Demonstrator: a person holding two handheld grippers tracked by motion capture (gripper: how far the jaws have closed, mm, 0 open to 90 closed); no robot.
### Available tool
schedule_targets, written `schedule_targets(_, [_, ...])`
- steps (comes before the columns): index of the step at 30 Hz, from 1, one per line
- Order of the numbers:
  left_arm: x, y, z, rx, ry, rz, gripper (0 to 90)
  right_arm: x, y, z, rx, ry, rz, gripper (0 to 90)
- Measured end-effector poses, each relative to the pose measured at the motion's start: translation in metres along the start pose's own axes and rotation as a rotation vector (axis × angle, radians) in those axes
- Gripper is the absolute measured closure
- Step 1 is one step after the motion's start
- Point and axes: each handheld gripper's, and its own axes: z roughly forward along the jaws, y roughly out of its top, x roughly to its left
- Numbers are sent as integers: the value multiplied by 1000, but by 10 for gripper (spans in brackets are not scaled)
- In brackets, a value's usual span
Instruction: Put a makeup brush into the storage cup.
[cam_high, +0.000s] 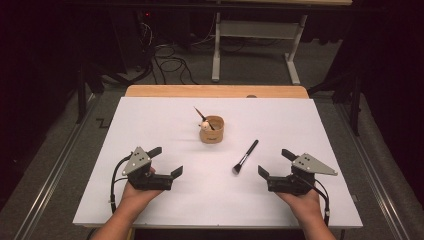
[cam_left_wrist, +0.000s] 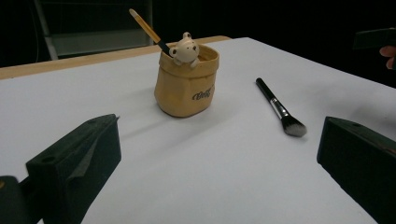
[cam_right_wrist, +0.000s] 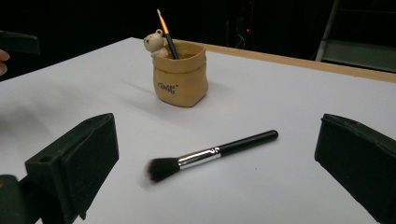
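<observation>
The makeup brush (cam_high: 245, 156) lies flat near the middle of the surface (cam_high: 150, 120) — light, thin, with soft hairs. Best to pinch its hard black handle. Both the left gripper (cam_high: 167, 161) and right gripper (cam_high: 273, 162) have jaws wide apart — holding nothing.

small dark script on the tan sack-shaped ceramic pot (cam_left_wrist: 186, 84): too tiny to read | thin yellow-handled brush (cam_left_wrist: 145, 27): lower end hidden inside pot | right gripper view's black jaws: cut off at bottom edge

Bright, even light on the white table (cam_high: 150, 200), dark surroundings, soft shadows, slight blur
</observation>
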Motion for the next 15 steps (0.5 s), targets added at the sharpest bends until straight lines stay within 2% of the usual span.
schedule_targets(8, [2,0,0,2,5,-7,5,-2,-2,0,7,-14,3,3])
schedule_targets(15, [2,1,0,4,3,-1,5,-5,-5,3,40,-23,24,3])
